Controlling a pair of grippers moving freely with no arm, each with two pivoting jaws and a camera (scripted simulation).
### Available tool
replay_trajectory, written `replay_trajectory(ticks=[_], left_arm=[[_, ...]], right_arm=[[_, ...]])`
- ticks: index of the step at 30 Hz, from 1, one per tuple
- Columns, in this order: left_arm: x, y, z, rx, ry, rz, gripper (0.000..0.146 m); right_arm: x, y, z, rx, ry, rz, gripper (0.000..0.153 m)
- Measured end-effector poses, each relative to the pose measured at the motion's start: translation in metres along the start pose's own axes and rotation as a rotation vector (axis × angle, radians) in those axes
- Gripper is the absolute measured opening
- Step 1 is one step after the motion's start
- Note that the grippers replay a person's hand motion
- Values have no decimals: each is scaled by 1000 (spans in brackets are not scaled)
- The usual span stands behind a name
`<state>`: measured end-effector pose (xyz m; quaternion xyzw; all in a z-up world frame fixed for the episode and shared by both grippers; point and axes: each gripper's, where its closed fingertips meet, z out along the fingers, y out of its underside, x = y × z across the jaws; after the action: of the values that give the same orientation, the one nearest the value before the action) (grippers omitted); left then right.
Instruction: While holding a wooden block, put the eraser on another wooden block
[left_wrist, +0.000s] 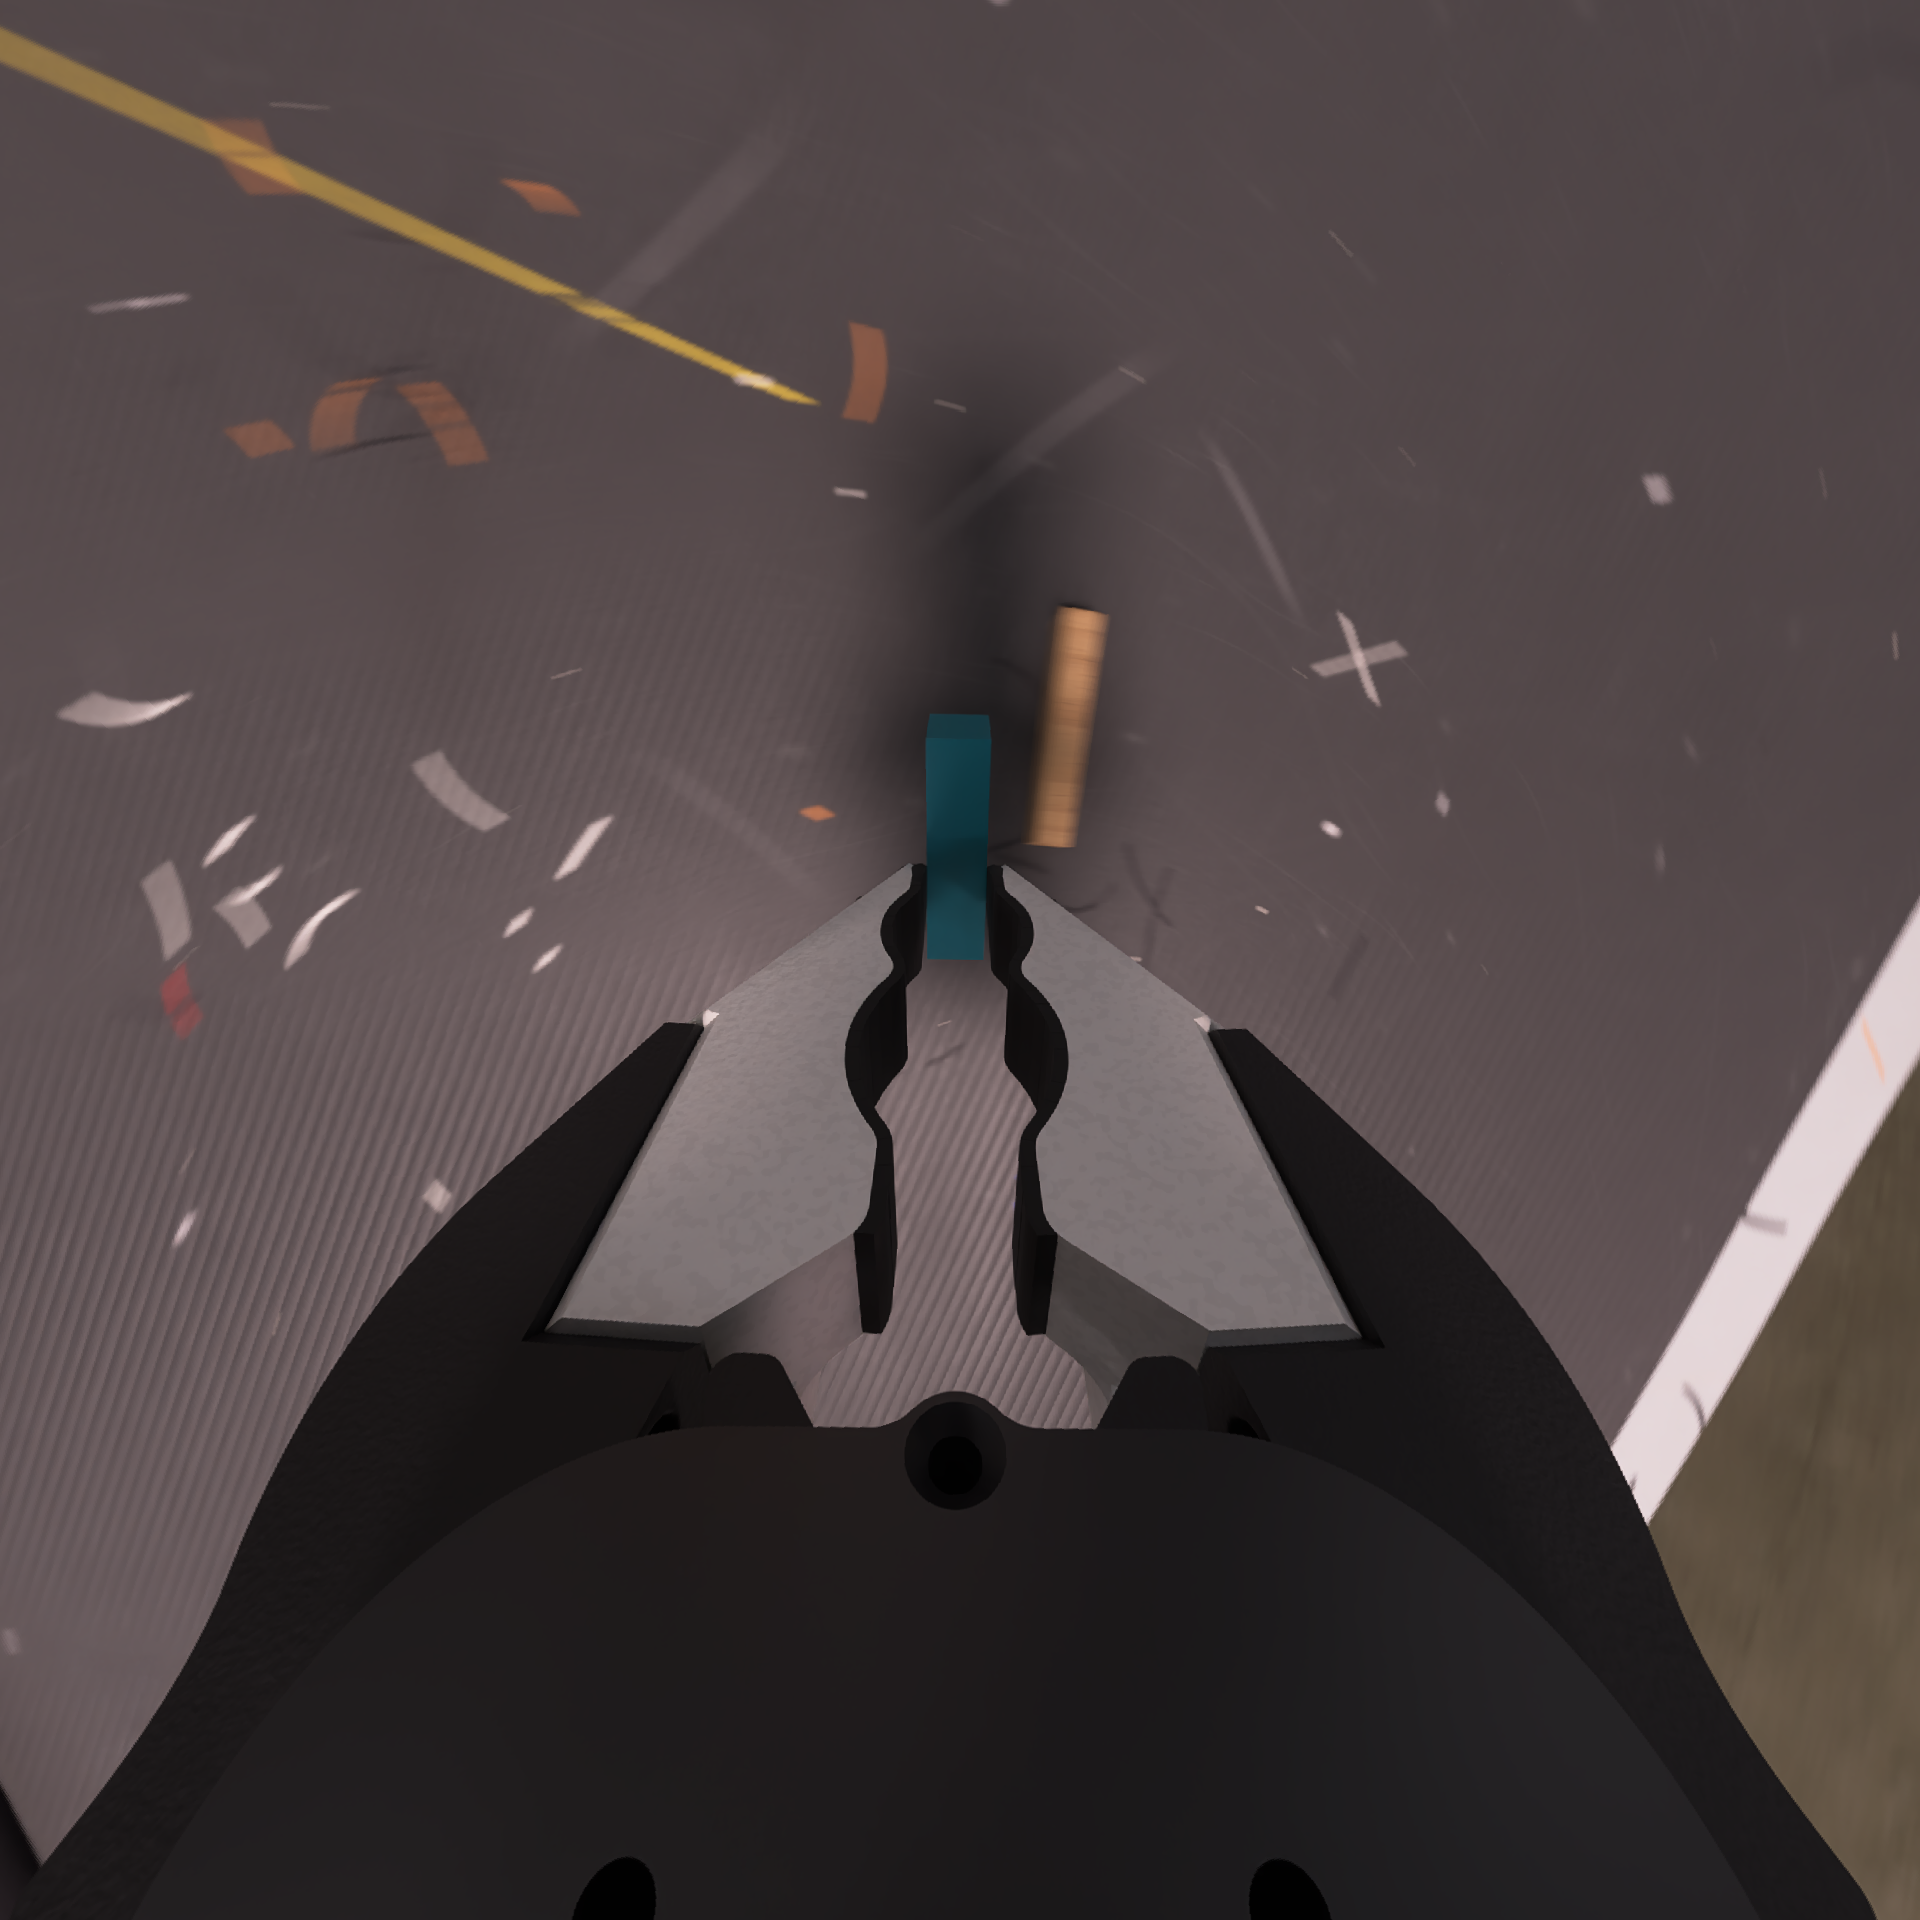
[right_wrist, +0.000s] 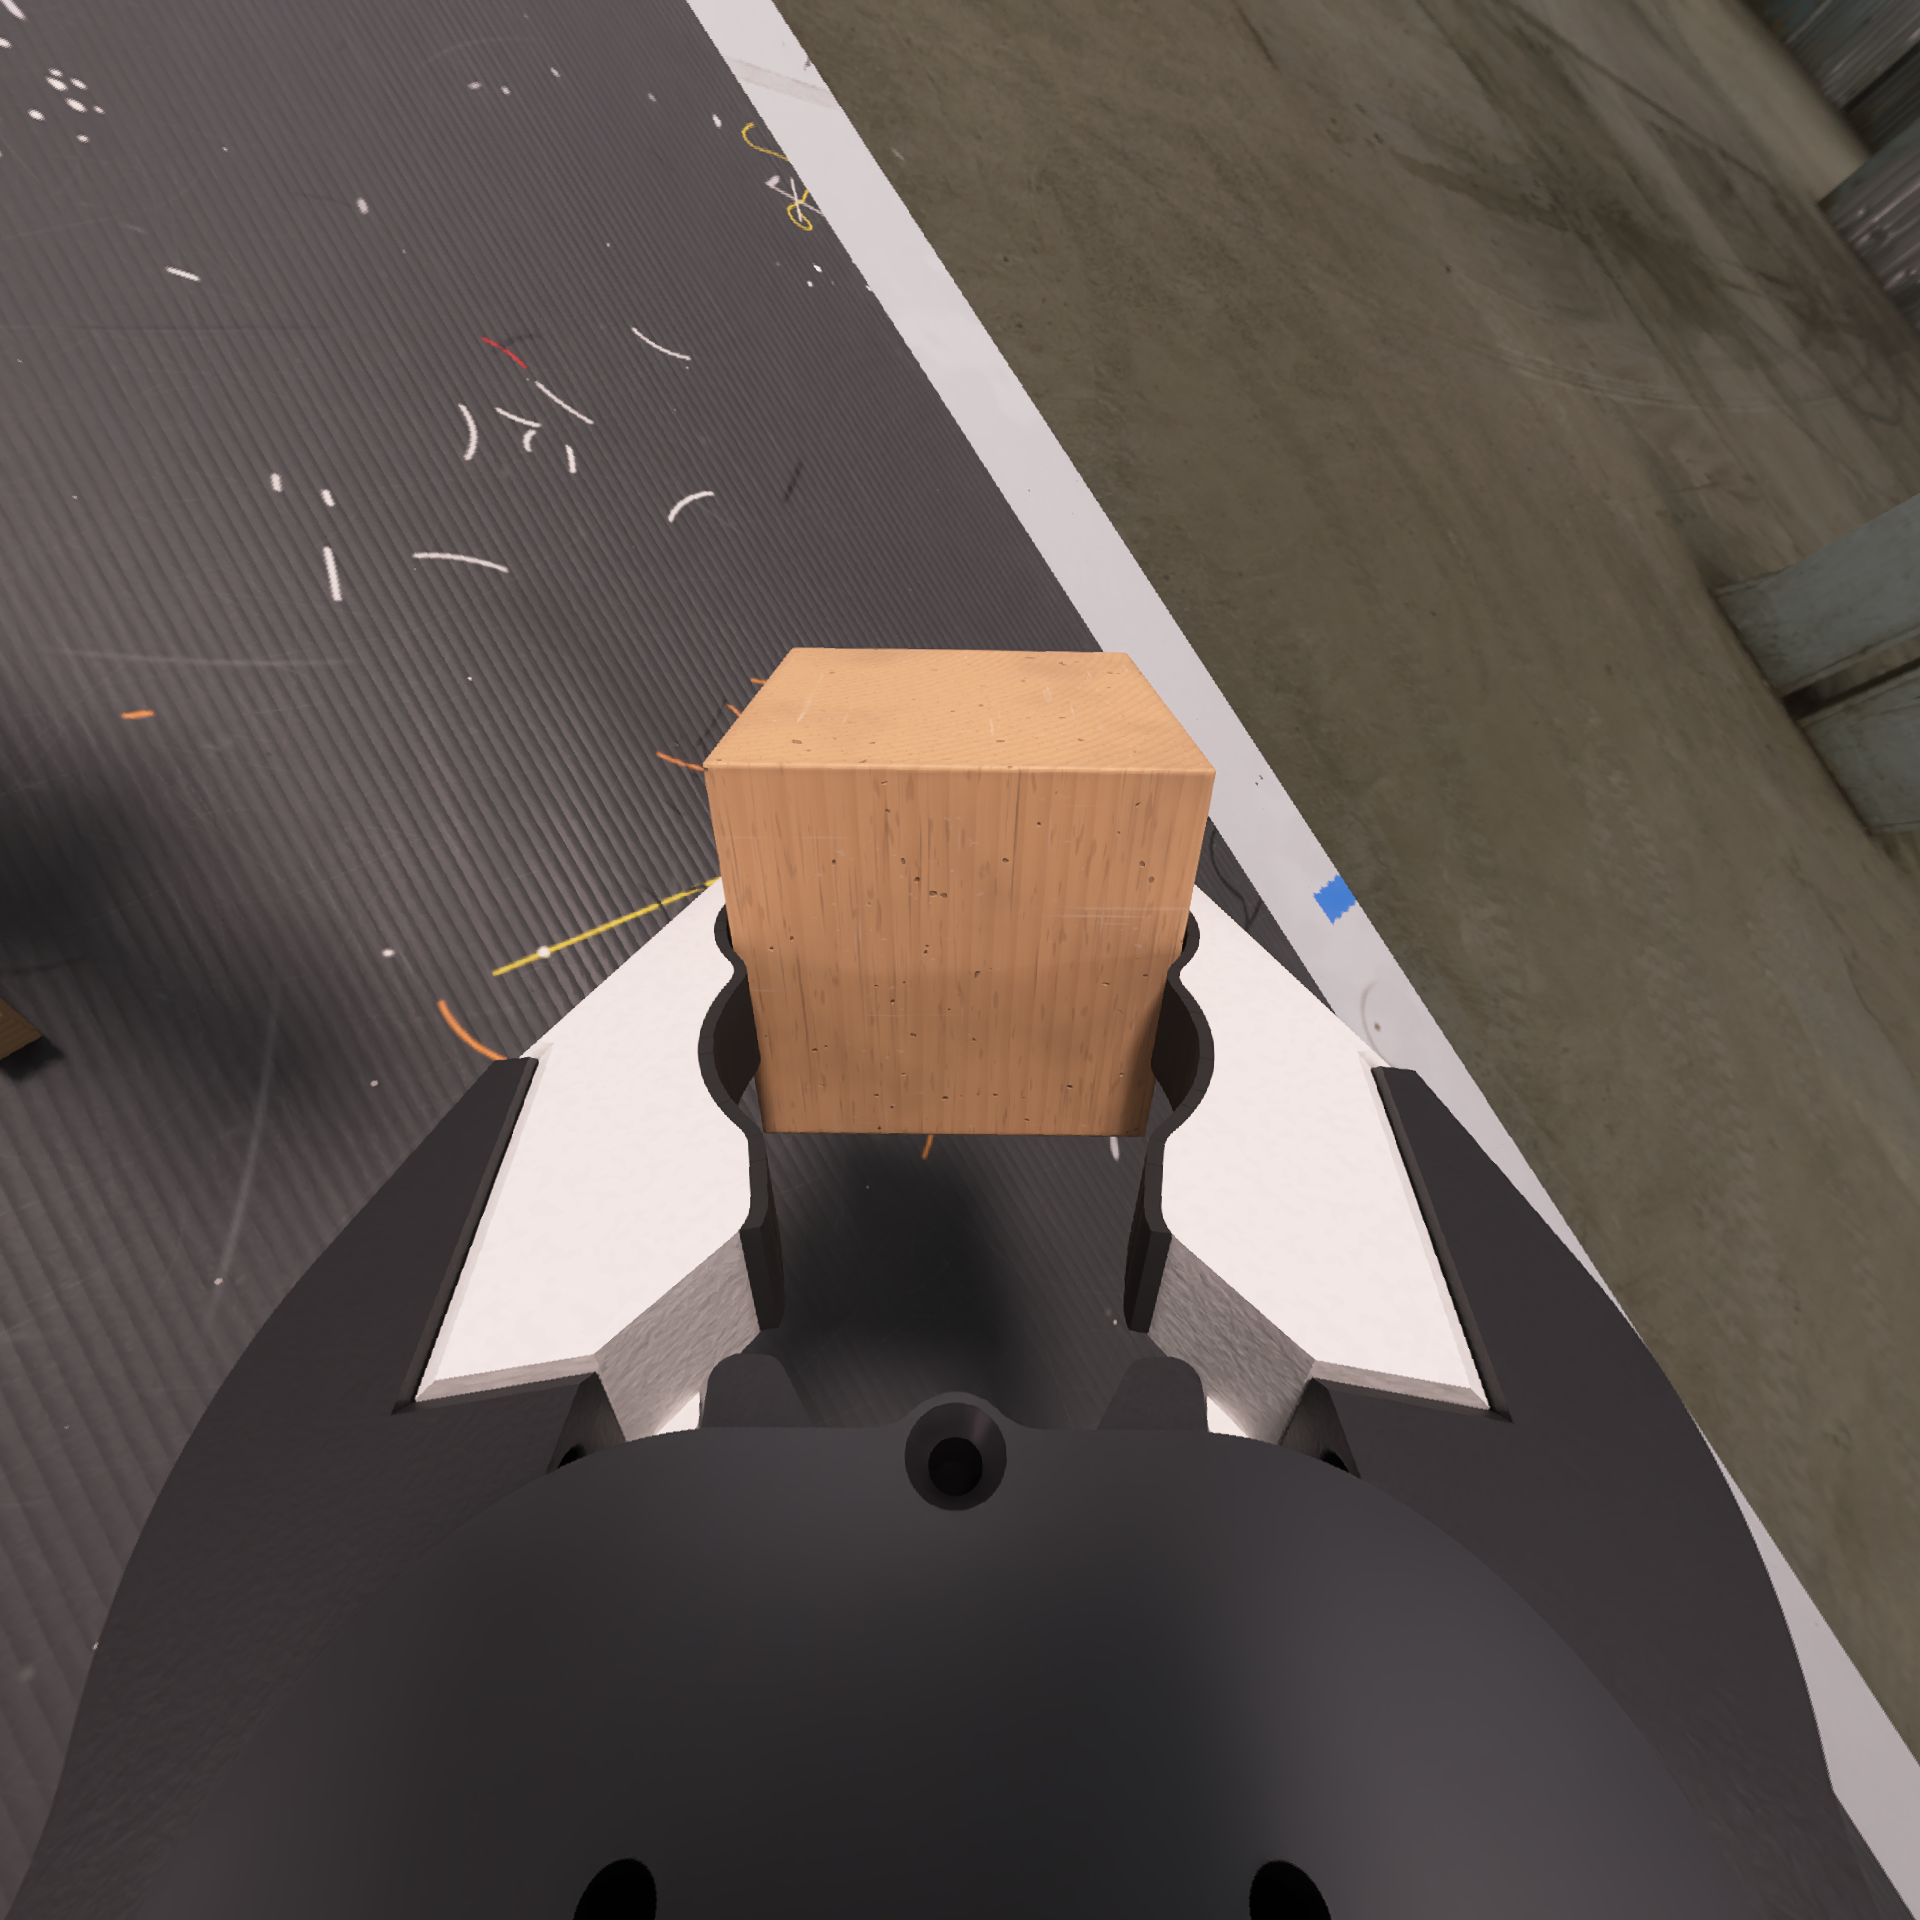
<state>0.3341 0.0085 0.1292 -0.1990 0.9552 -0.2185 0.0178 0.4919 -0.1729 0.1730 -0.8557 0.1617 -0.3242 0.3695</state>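
In the left wrist view my left gripper (left_wrist: 956, 883) is shut on a thin teal eraser (left_wrist: 956, 821), which sticks out past the fingertips above the dark table. A second wooden block (left_wrist: 1068, 727) shows as a narrow tan strip just right of the eraser, lying on the table below. In the right wrist view my right gripper (right_wrist: 956, 935) is shut on a light wooden cube (right_wrist: 956, 914), held above the table near its right edge. The cube hides the fingertips.
The dark ribbed table top (left_wrist: 416, 1039) carries white, orange and yellow scratch marks. Its white edge strip (left_wrist: 1766, 1195) runs at the lower right, with brown floor beyond. In the right wrist view the white edge (right_wrist: 1039, 416) runs diagonally, with a blue tape piece (right_wrist: 1335, 899) on it.
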Motion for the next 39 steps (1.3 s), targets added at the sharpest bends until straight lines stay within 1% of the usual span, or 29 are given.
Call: replay_trajectory(ticks=[1, 3, 5, 8, 11, 14, 15, 16, 17, 18, 20, 21, 23, 24, 25, 26, 27, 29, 32, 34, 37, 39], left_arm=[[18, -1, 18, -58, 42, 70, 11], [34, 1, 54, -174, 76, 134, 11], [36, 6, 85, -266, 71, 119, 11], [34, 12, 109, -334, 55, 86, 12], [33, 14, 119, -344, 42, 86, 38], [36, 19, 121, -370, 78, 53, 49], [35, 18, 119, -370, 76, 39, 55], [33, 14, 115, -353, 68, 27, 65], [30, 9, 109, -317, 57, 20, 69], [26, 2, 99, -267, 41, 15, 70], [12, -9, 68, -160, -22, 12, 72], [-2, -11, 48, -106, -83, 8, 73], [-46, -7, -3, 19, -279, -39, 79], [-74, 3, -30, 76, -396, -92, 82], [-102, 22, -55, 109, -505, -170, 85], [-125, 48, -74, 102, -575, -263, 88], [-142, 76, -87, 67, -598, -363, 91], [-165, 128, -101, 28, -557, -553, 95], [-180, 182, -104, 43, -441, -749, 87], [-184, 204, -98, 34, -375, -813, 76], [-185, 229, -85, -67, -345, -869, 57], [-183, 235, -75, -125, -310, -869, 52]], right_arm=[[0, 0, 0, -1, 1, -2, 77], [0, 0, -2, -1, 3, -6, 77], [0, -2, -3, 7, 5, -6, 77], [1, -4, -6, 22, 3, 0, 77], [2, -4, -7, 23, 5, -3, 77], [3, -4, -8, 28, 7, 2, 77], [4, -4, -9, 29, 8, 3, 77], [5, -4, -10, 30, 10, 3, 77], [5, -4, -10, 31, 13, 4, 77], [6, -4, -11, 33, 15, 5, 77], [6, -5, -12, 35, 19, 5, 77], [6, -5, -12, 33, 20, 4, 77], [6, -4, -11, 29, 22, 1, 77], [6, -4, -11, 27, 22, -1, 77], [5, -4, -10, 23, 21, -3, 77], [4, -4, -9, 19, 19, -6, 77], [3, -4, -8, 15, 17, -10, 77], [2, -3, -6, 4, 15, -17, 77], [1, -2, -4, -6, 13, -22, 77], [1, -1, -3, -9, 14, -22, 77], [1, 0, -4, -11, 16, -19, 77], [2, 0, -4, -12, 16, -19, 77]])
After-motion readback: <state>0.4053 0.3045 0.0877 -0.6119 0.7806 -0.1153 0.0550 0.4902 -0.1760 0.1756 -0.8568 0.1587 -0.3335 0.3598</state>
